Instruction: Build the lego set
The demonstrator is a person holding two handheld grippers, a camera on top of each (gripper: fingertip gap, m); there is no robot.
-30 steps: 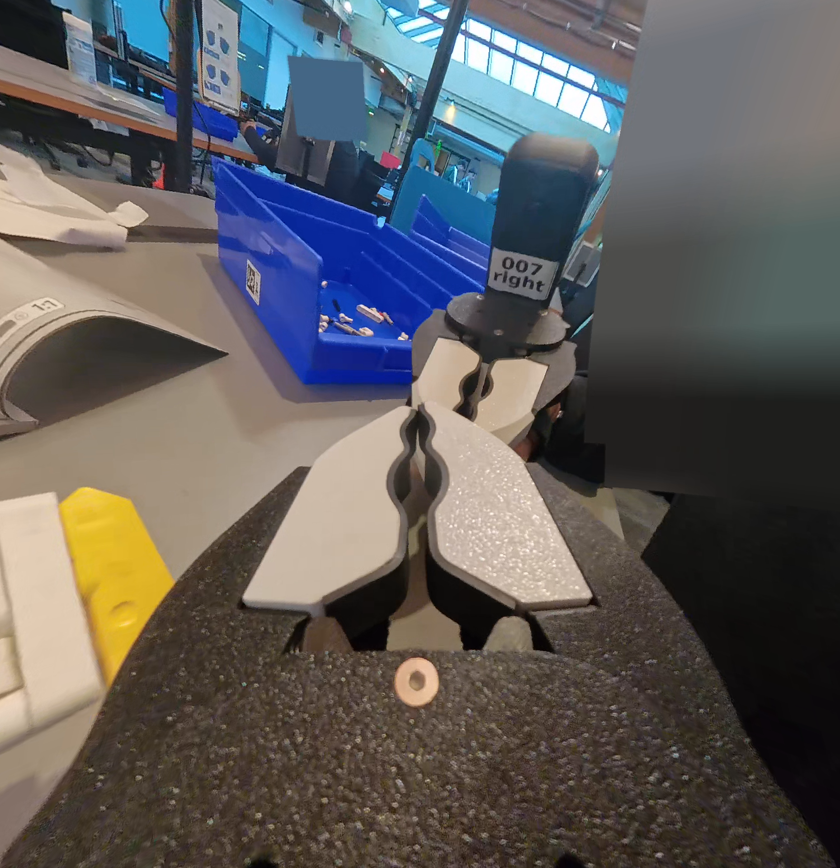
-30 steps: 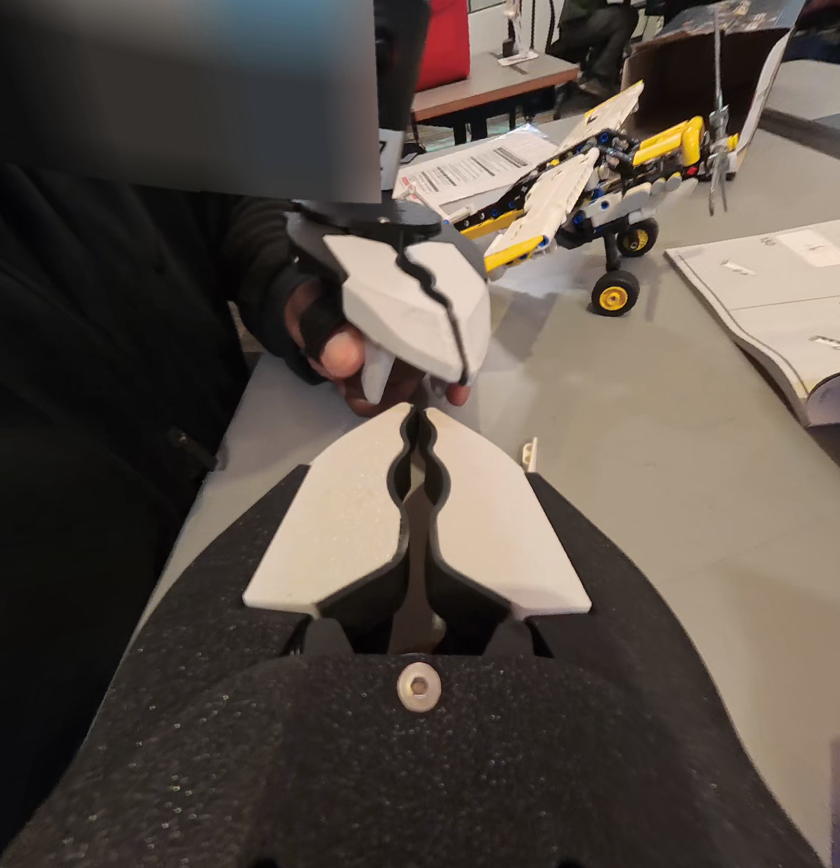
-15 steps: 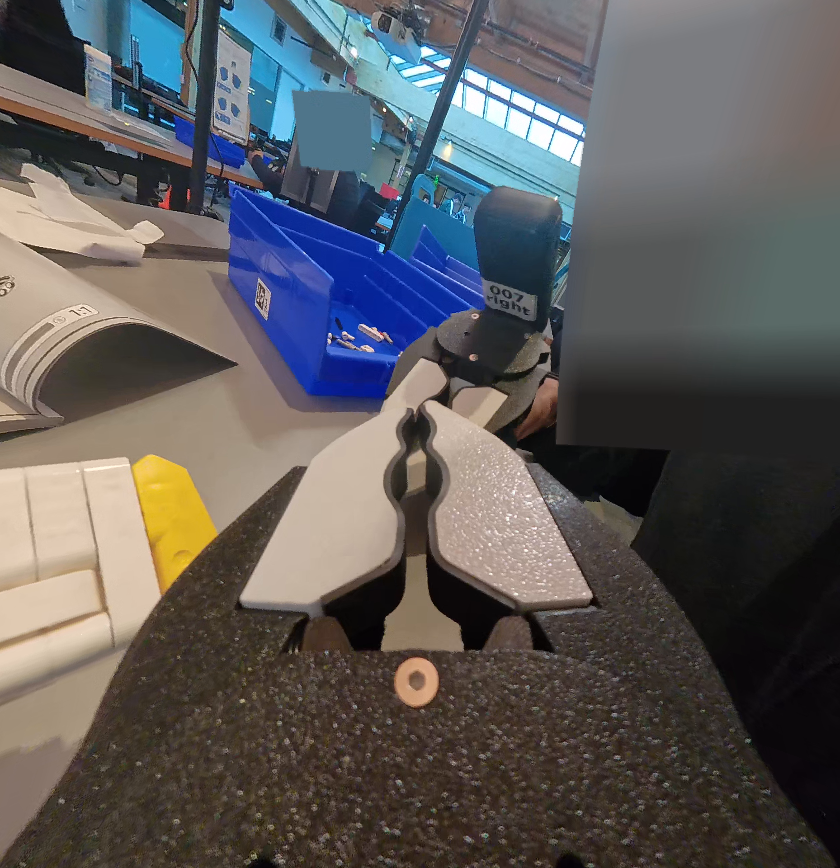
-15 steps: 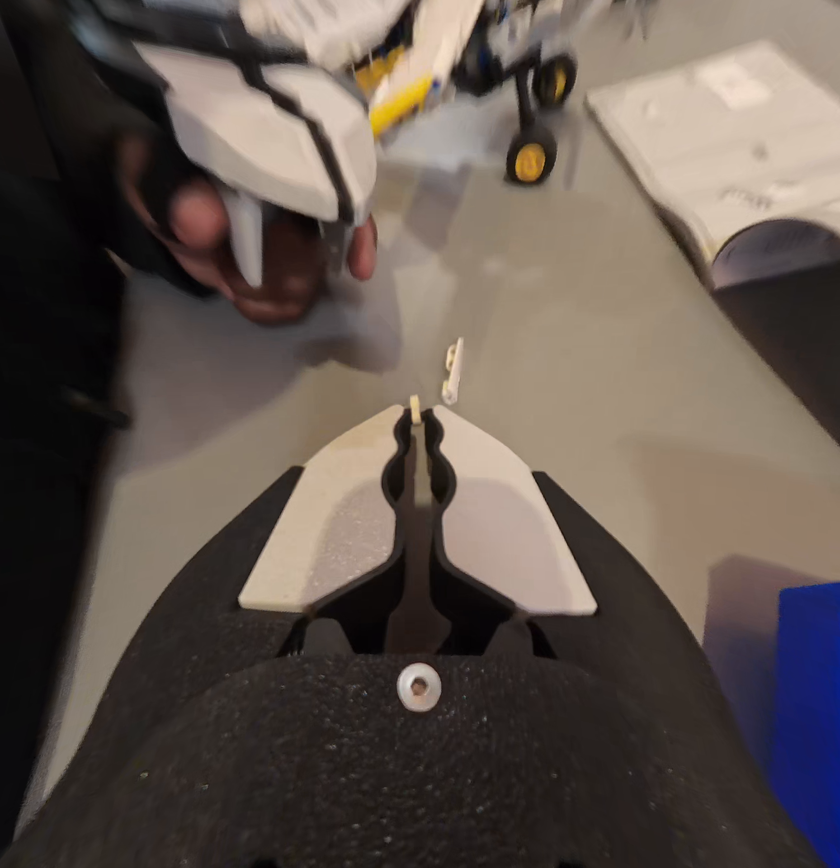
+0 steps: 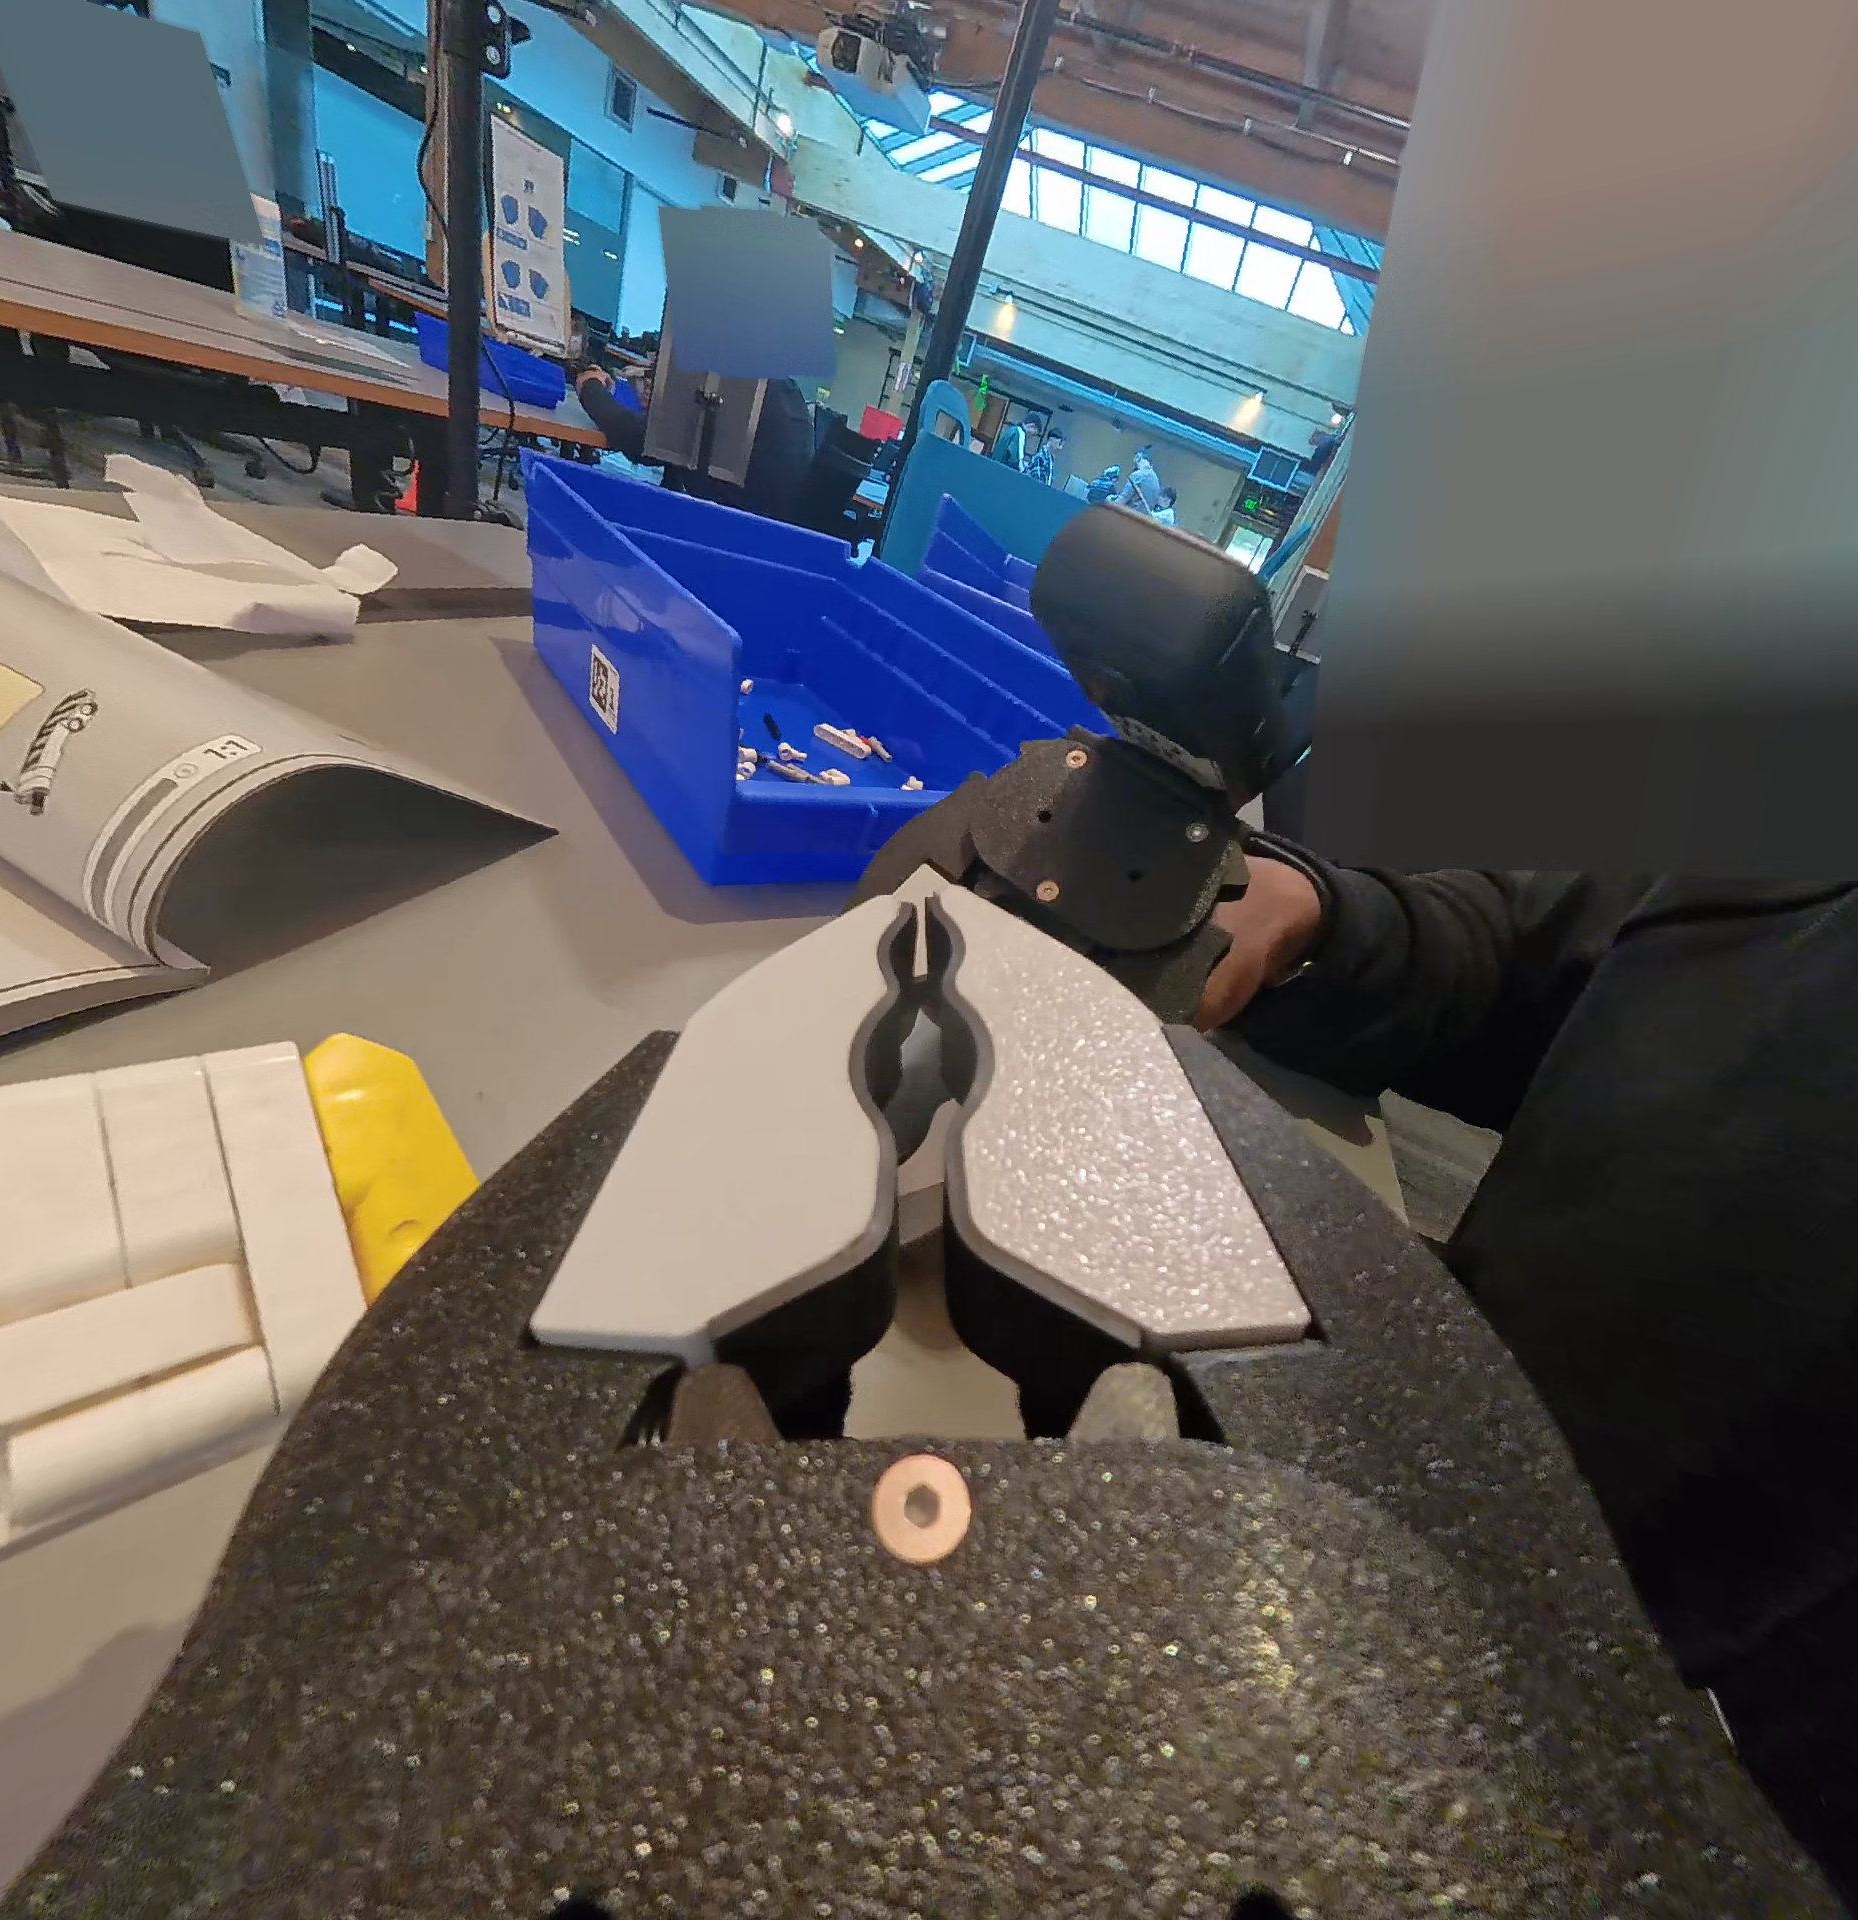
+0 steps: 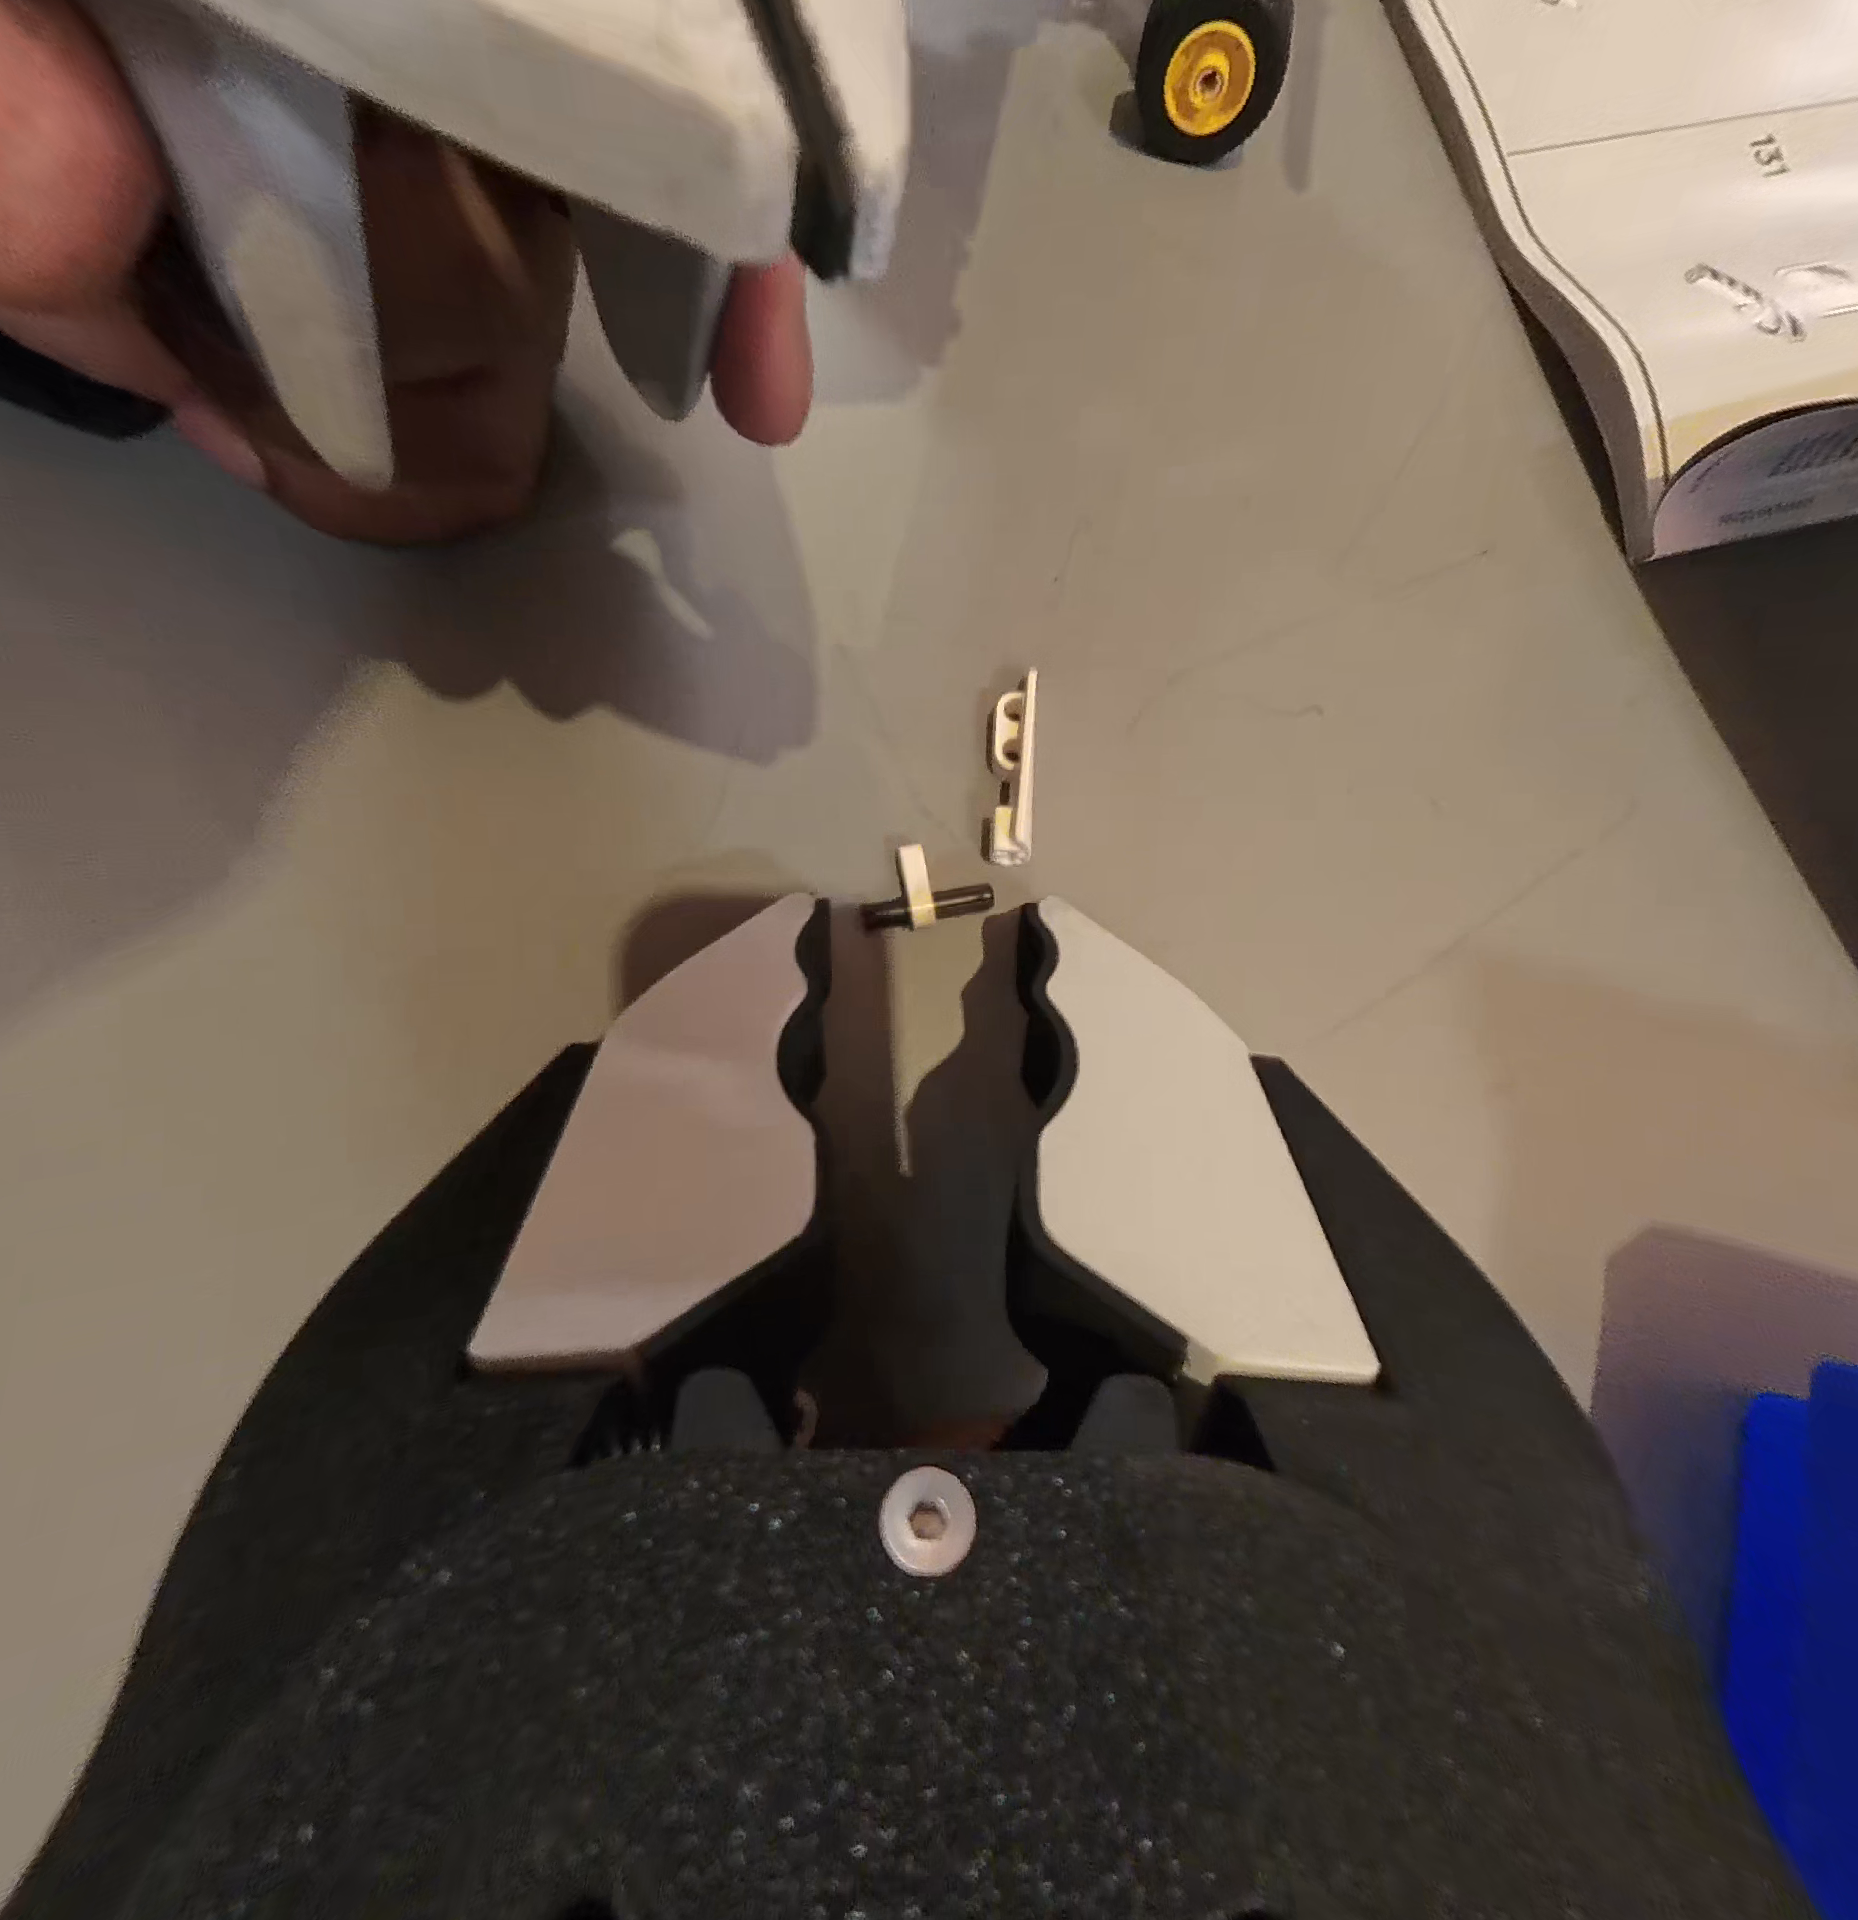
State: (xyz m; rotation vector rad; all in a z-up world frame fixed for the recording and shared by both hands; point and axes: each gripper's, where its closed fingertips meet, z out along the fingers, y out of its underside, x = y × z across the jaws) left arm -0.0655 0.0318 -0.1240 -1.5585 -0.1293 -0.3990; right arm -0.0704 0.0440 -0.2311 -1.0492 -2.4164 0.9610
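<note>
Right gripper (image 6: 920,914) jaws released, poised over grey surface (image 6: 1268,727); small black pin with white collar piece (image 6: 927,902) lying just off the fingertips, not gripped. Thin white bracket piece (image 6: 1013,769) just beyond the pin. Left gripper (image 5: 923,920) jaws clenched on nothing, raised above the surface. Blue plastic bin (image 5: 644,665) with small loose parts beyond; open instruction booklet (image 5: 125,790) toward left edge.

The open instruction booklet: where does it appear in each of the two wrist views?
Left wrist view: instruction booklet at the left edge, pages arching up from the grey table, left of the blue bin.
Right wrist view: at the upper right corner, right of the yellow-hubbed wheel.
Shared landmark: the blue bin, at the lower right edge there.
</note>
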